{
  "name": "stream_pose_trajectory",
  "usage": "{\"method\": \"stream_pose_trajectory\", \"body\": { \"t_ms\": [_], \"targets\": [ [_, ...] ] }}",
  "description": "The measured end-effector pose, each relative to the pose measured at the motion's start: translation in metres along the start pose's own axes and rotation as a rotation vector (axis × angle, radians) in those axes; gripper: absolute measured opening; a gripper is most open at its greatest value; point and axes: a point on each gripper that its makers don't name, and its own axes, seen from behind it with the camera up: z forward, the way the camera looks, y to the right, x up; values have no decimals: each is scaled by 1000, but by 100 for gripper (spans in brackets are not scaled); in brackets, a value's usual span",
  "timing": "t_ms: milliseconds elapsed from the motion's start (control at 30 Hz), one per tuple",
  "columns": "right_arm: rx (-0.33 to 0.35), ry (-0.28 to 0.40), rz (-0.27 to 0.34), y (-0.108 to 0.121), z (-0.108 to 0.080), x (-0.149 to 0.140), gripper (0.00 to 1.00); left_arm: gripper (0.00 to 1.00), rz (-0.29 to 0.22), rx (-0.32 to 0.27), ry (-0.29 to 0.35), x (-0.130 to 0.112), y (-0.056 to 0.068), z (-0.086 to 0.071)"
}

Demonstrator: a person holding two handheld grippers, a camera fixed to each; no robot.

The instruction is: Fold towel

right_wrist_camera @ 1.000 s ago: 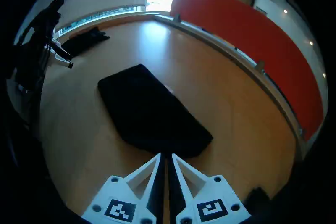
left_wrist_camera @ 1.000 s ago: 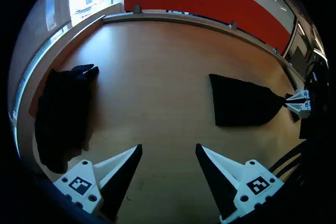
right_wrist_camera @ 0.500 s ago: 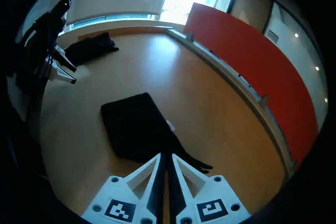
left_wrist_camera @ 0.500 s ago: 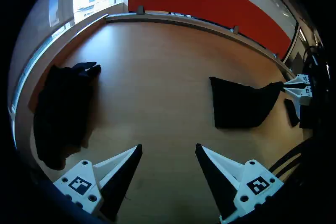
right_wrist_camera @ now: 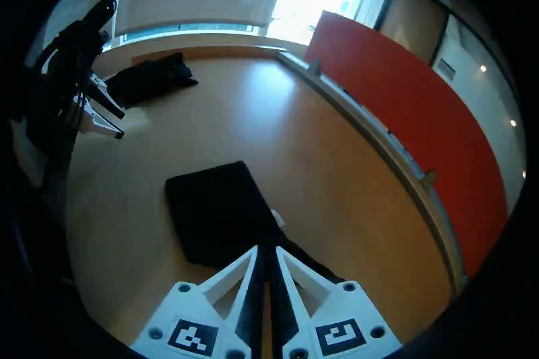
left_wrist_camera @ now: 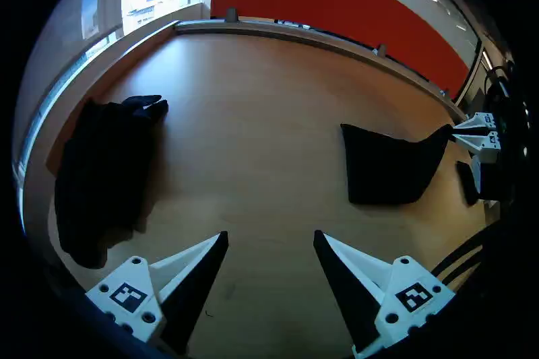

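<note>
Right tongs (right_wrist_camera: 269,254) pinch only the 6 o'clock corner of the black cloth towel (right_wrist_camera: 215,214), left tongs (left_wrist_camera: 269,241) gape idle, so that thin grip could slip mid-fold.

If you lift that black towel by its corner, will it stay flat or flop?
Probably floppy: the black towel droops from the corner pinched by the right gripper, the rest lying on the table. Likely light: one small pinch holds that corner up. It shouldn't roll.
</note>
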Motion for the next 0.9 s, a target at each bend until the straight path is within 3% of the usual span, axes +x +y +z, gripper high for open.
{"method": "stream_pose_trajectory", "body": {
  "t_ms": [300,500,700,900],
  "targets": [
    [68,17,-97,-19,22,33,3,94,-32,4,13,-3,-2,-4],
    [133,13,-158,-46,46,51,3,94,-63,12,28,-7,-4,-10],
    [217,-5,-172,-90,80,56,3,94,-114,15,35,-16,-7,-18],
    [280,-53,-153,-121,113,42,3,94,-156,23,39,-23,-14,-24]
  ]
}}
